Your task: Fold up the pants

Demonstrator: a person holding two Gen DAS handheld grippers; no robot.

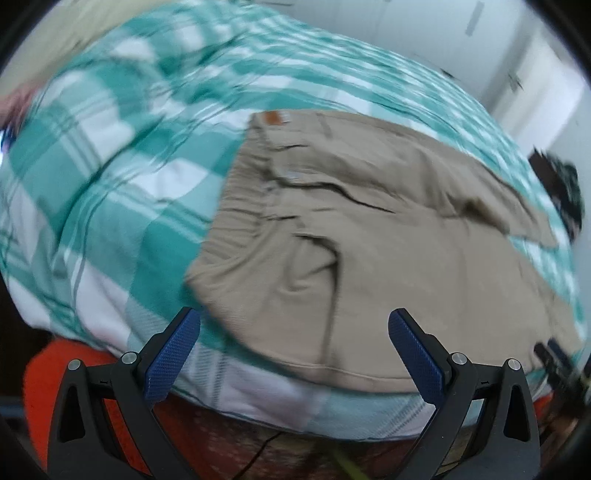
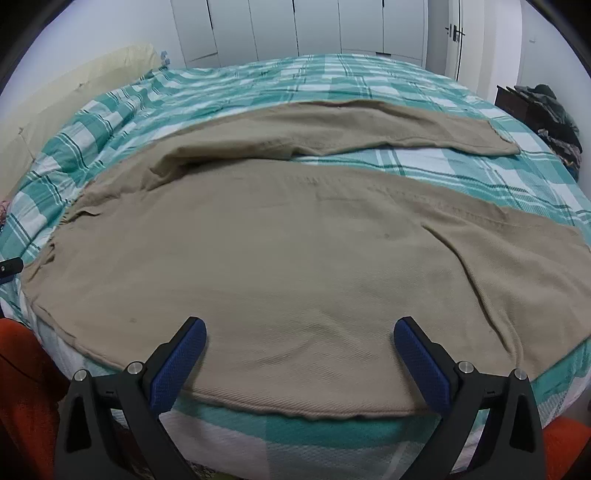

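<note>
Beige pants (image 1: 369, 236) lie flat on a bed with a green and white checked cover (image 1: 110, 177). In the left wrist view the elastic waistband is on the left and the legs run off to the right. My left gripper (image 1: 293, 325) is open and empty, just above the pants' near edge by the waist. In the right wrist view the pants (image 2: 277, 258) spread wide, with the two legs apart and the far leg (image 2: 369, 129) stretching to the right. My right gripper (image 2: 299, 334) is open and empty over the near leg's front edge.
The bed's front edge (image 2: 295, 432) is right under both grippers. An orange cloth (image 1: 55, 376) shows below the bed edge. White wardrobe doors (image 2: 295, 26) stand behind the bed. A dark stand with piled clothes (image 2: 546, 110) is at the far right.
</note>
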